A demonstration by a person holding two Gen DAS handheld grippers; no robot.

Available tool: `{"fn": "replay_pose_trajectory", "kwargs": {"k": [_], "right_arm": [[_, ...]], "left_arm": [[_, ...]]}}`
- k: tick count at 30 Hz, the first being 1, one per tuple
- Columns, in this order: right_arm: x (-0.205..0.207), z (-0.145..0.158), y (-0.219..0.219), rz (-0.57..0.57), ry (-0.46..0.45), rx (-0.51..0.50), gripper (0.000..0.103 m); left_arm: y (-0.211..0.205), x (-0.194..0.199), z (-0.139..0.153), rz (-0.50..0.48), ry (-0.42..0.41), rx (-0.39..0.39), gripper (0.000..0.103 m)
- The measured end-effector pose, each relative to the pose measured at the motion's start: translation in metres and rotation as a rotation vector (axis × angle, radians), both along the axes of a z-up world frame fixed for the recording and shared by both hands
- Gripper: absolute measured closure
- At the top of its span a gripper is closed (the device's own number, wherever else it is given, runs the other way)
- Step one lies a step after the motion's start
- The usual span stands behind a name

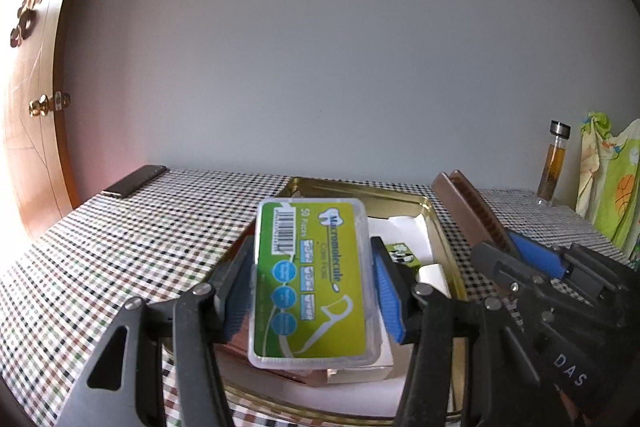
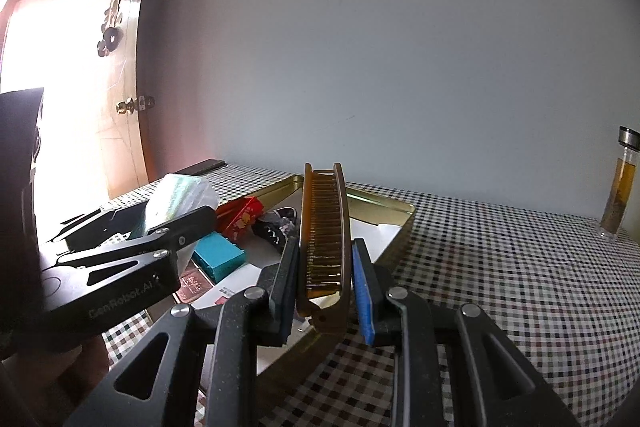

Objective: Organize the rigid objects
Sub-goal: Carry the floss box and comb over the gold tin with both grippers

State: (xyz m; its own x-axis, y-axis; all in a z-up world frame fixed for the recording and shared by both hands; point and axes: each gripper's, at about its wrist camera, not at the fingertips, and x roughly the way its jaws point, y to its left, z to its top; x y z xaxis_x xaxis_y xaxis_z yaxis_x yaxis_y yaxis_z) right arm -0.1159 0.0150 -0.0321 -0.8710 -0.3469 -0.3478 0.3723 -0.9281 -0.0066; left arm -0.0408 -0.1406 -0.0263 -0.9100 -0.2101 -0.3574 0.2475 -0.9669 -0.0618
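My left gripper (image 1: 310, 281) is shut on a clear floss-pick box (image 1: 310, 279) with a green label and holds it above the gold metal tray (image 1: 440, 223). My right gripper (image 2: 324, 279) is shut on a brown folding comb (image 2: 322, 235), held on edge above the tray's near right rim (image 2: 404, 215). The comb (image 1: 474, 213) and right gripper (image 1: 532, 267) also show at the right of the left wrist view. The left gripper (image 2: 132, 239) with the box (image 2: 180, 199) shows at the left of the right wrist view.
The tray holds a red packet (image 2: 242, 217), a teal box (image 2: 218, 255), a dark patterned item (image 2: 276, 227) and white paper (image 1: 404, 231). A dark phone (image 1: 134, 181) lies at the table's far left. A glass bottle (image 2: 620, 183) stands far right, beside a green cloth (image 1: 608, 179). Checked cloth covers the table.
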Motion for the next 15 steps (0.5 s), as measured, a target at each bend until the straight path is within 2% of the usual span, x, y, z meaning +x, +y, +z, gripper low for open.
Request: {"fn": "replay_pose_trajectory", "kwargs": {"k": [8,15], "right_arm": [[-0.007,-0.002,-0.007,0.014,-0.022,0.001,0.075],[-0.022,-0.006,-0.01,0.032,-0.087,-0.013,0.075]], "left_arm": [[-0.014,-0.008,-0.004,0.02,-0.036,-0.007,0.049],[-0.017,-0.021,-0.004,0.009,-0.085,-0.011,0.049]]}}
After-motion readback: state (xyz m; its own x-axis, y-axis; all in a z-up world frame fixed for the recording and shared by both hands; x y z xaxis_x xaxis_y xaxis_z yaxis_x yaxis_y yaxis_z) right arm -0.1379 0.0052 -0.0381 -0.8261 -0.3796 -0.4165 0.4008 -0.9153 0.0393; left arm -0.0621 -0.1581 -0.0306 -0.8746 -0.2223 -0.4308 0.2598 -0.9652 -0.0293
